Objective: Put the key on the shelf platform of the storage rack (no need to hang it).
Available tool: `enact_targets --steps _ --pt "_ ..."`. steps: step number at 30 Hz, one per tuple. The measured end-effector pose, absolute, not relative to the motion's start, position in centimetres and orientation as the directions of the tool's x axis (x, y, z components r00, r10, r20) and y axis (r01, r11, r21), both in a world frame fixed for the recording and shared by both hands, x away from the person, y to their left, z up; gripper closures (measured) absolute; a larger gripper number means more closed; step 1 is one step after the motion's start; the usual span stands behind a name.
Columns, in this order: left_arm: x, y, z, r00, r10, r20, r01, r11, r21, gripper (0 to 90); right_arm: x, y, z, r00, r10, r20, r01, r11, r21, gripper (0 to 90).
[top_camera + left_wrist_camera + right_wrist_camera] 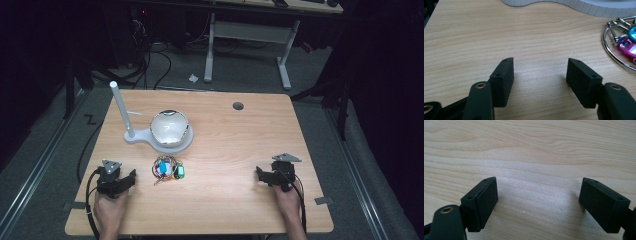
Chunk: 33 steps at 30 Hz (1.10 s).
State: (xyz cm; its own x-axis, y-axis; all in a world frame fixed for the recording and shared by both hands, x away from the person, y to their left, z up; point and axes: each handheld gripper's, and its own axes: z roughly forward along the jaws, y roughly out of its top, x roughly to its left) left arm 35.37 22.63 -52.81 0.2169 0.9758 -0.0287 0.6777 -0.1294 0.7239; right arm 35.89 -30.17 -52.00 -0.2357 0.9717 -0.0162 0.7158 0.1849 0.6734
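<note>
Two hand-held tongs rest low on a pale wooden desk [235, 150], the left tongs [131, 176] at about 8 o'clock from the desk's middle and the right tongs [259, 173] at about 4 o'clock. Both sets of jaws stand spread wide with nothing between them, bare wood showing in the gap in each gripper view. Nearest the left tongs lies a key ring [168, 168], a thin metal hoop carrying small coloured tags in blue, pink and green, flat on the desk just at 3 o'clock of those jaws; in the left gripper view the key ring [621, 42] sits at the jaws' 2 o'clock, apart from them. Beyond it, at 12 o'clock, stands a white lamp base [172, 132] with an upright white post [121, 110]. The bunch looks light, loose and likely to jingle and slide; the wire hoop is thin and slippery, so a plastic tag probably offers the surer hold.
</note>
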Motion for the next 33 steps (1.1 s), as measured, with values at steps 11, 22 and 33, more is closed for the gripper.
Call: enact_targets --steps 11,22,33 --pt "35.39 22.53 -52.82 0.222 0.975 -0.026 0.678 -0.135 0.723 36.4 35.89 -30.17 -52.01 -0.237 0.971 -0.016 0.715 0.185 0.674 15.6" --pt "35.42 22.47 -52.8 0.234 0.972 -0.03 0.682 -0.142 0.717 32.6 35.89 -30.17 -52.01 -0.237 0.971 -0.016 0.715 0.185 0.674 15.6" --pt "35.41 22.45 -52.82 0.229 0.973 -0.033 0.681 -0.136 0.719 32.6 35.89 -30.16 -52.01 -0.237 0.971 -0.016 0.715 0.185 0.674 15.6"
